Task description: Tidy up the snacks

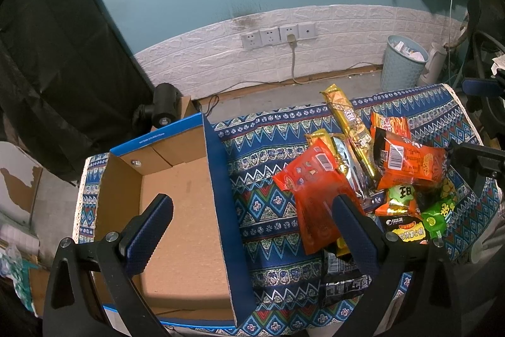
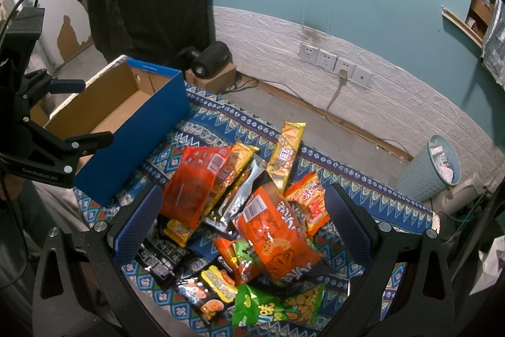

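Observation:
A pile of snack packets lies on the patterned blue cloth (image 1: 262,210). It includes a red packet (image 1: 312,191) (image 2: 192,179), an orange packet (image 1: 407,163) (image 2: 277,229), a long gold bar (image 1: 350,128) (image 2: 285,153), a green packet (image 2: 271,308) and dark packets. An open cardboard box (image 1: 180,220) (image 2: 104,116) with blue sides stands empty to the left of the pile. My left gripper (image 1: 252,229) is open, straddling the box's right wall. My right gripper (image 2: 243,229) is open above the pile. Neither holds anything.
A black camera (image 1: 164,106) sits on a small carton behind the box. A pale blue waste basket (image 1: 404,62) (image 2: 432,166) stands on the floor at the right. Wall sockets (image 1: 277,35) with a cable are behind. A black curtain (image 1: 63,68) hangs at left.

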Demonstrator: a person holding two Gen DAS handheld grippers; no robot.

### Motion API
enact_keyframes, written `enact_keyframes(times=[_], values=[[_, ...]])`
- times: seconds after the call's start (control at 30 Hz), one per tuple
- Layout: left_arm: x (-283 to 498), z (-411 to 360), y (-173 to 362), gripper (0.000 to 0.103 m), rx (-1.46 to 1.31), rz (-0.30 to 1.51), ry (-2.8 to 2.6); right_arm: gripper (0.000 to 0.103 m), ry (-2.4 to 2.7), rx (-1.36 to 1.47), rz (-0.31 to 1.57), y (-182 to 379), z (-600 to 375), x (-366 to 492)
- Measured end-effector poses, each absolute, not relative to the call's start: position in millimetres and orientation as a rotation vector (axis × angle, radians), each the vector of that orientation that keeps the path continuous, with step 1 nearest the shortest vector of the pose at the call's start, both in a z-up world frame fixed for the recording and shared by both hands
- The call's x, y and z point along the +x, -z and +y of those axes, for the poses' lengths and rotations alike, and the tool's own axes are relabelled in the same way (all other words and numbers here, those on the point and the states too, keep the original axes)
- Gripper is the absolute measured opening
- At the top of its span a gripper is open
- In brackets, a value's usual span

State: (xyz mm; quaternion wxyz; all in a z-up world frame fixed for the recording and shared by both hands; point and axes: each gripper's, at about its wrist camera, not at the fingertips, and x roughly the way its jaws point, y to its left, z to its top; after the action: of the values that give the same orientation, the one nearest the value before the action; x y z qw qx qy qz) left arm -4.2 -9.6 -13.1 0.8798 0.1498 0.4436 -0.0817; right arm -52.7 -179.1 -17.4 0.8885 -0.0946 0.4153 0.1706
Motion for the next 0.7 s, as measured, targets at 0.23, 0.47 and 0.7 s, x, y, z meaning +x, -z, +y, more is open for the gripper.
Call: enact_keyframes(times=[0.23,0.47,0.7], values=[[-5,-11,14,0.102,0.314,0.926,0.172,0.1,-0.354,-0.196,0.862,17,-179,-52],[-4,-15,17,0.102,0.317,0.937,0.177,0.1,-0.349,-0.197,0.867,21,-184,-56],[3,-21,22,0.102,0.332,0.957,0.175,0.1,-0.341,-0.202,0.892,25,-192,-50]])
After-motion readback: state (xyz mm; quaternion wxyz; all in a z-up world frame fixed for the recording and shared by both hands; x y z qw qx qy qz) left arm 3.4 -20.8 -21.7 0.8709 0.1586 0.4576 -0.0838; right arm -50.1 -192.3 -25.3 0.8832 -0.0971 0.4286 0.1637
